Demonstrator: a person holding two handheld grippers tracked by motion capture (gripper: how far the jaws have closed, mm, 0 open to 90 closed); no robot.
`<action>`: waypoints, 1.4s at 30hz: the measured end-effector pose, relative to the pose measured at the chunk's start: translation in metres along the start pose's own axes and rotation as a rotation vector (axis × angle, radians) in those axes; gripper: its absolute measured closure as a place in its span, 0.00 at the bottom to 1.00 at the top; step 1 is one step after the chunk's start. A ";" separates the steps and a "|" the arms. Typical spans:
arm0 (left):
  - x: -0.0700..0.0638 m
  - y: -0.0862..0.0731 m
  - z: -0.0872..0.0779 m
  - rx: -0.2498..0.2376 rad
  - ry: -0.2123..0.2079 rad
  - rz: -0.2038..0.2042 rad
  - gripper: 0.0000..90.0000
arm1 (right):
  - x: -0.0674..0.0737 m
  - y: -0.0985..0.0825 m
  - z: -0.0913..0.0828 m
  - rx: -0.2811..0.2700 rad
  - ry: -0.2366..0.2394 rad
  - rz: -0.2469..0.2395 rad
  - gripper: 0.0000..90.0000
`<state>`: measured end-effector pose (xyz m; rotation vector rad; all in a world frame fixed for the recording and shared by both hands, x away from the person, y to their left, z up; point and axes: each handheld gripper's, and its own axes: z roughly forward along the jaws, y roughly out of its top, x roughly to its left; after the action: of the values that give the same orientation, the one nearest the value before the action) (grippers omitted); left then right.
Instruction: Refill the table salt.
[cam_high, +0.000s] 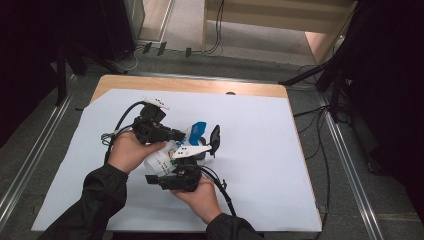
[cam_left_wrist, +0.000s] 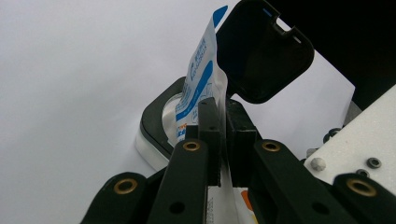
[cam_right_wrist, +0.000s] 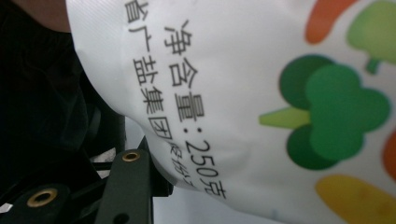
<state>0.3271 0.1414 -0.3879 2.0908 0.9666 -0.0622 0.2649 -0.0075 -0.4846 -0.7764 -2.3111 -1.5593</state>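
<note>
A white bag (cam_left_wrist: 198, 79) with blue print hangs by its top edge from my left gripper (cam_left_wrist: 222, 109), whose pads are pressed flat on the film. Its blue tip sits over an open container (cam_left_wrist: 154, 121) with a black rim, whose black lid (cam_left_wrist: 261, 51) is flipped up behind. From above, the left gripper (cam_high: 182, 134) reaches right over the container (cam_high: 204, 154). The right gripper (cam_high: 162, 170) is under the bag's full lower half (cam_high: 157, 160). In the right gripper view the printed bag (cam_right_wrist: 243, 107) bulges across the jaws; one finger (cam_right_wrist: 128, 186) presses its side, the other is hidden.
A large white sheet (cam_high: 260, 165) covers the wooden table (cam_high: 190, 84). Both hands work near its middle, sleeves coming in from the front edge. Cables trail from both grippers. Dark stands and floor cables (cam_high: 325, 80) surround the table.
</note>
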 end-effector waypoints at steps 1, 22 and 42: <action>0.000 0.000 0.000 -0.001 -0.001 -0.001 0.98 | 0.000 0.000 0.000 0.000 -0.005 -0.002 0.65; 0.000 0.001 -0.001 -0.009 0.004 -0.006 0.98 | -0.001 0.001 -0.002 -0.014 0.019 0.024 0.68; -0.001 0.001 0.000 -0.010 0.006 -0.002 0.98 | -0.001 0.001 -0.002 -0.012 0.015 0.018 0.68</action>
<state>0.3270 0.1409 -0.3869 2.0818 0.9705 -0.0516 0.2663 -0.0096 -0.4831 -0.7830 -2.2796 -1.5676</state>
